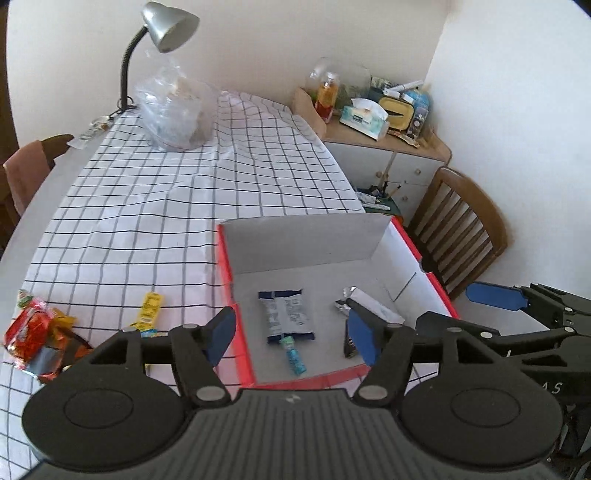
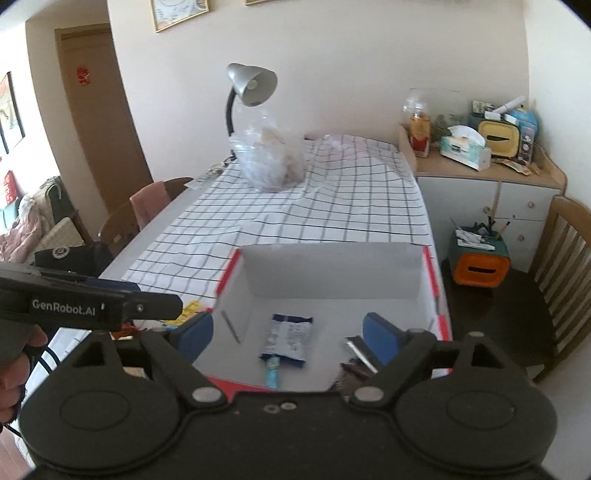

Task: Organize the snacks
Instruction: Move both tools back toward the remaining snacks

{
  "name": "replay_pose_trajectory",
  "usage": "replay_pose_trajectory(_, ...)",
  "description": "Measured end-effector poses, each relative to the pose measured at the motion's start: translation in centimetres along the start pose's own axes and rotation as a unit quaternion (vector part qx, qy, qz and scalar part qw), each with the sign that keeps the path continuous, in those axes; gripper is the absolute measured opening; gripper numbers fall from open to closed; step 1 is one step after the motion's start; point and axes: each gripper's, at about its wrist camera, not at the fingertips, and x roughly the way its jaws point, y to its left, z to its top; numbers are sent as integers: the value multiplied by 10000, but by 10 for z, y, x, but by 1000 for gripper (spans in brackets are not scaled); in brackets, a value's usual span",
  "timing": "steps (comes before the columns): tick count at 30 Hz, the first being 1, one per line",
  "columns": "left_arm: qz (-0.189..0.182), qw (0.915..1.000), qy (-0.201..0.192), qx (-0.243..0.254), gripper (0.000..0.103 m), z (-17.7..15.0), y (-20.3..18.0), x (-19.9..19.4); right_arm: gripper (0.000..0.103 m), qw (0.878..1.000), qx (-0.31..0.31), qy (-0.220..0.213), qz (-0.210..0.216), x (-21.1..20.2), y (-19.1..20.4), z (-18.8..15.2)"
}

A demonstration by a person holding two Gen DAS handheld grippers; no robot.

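The table [image 1: 48, 192] wears a checked cloth [image 1: 166, 206] carrying a red-edged box [image 1: 406, 236] at 5 o'clock, a yellow packet [image 1: 148, 308] and red snack bag [image 1: 33, 332] at 8, a clear plastic bag [image 1: 173, 110] and lamp [image 1: 162, 33] at 12.

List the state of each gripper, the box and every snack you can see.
left gripper: open, empty, above the box's near edge.
right gripper: open, empty, above the box.
red box: open, lidless, on the table.
blue-white packet: lying flat inside the box.
teal candy: lying inside the box, at the packet's near end.
silver wrapper: lying inside the box, right side.
yellow packet: on the tablecloth, outside the box.
red-orange snack bags: crumpled on the tablecloth, outside the box.
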Motion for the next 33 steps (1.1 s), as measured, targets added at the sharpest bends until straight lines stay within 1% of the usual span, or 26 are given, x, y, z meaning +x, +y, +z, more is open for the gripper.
replay_pose_trajectory(1, 22, 10000, -23, 6, 67, -1, 4, -3, 92, 10000, 7, 7, 43, 0, 5, 0)
replay_pose_trajectory(3, 81, 9999, -103, 12, 73, -5, 15, -10, 100, 9999, 9, 5, 107, 0, 15, -2)
replay_pose_trajectory(6, 69, 9998, -171, -64, 80, -9, 33, -20, 103, 9998, -50, 11, 209, 3, 31, -2)
replay_pose_trajectory(12, 42, 9996, -231, -126, 81, -16, 73, -33, 103, 9995, -62, 81, 308, 13, 70, -6)
replay_pose_trajectory(15, -7, 9996, -198, -223, 82, -19, 99, -38, 103, 9992, -14, 145, 362, 21, 88, -9)
replay_pose_trajectory(25, 297, 9988, -99, -370, 82, -16, 196, -45, 103, 9983, 17, 465, 351, 60, 151, -13)
replay_pose_trajectory(33, 434, 9979, 25, -481, 82, -11, 258, -37, 103, 9963, -71, 782, 338, 97, 196, -21)
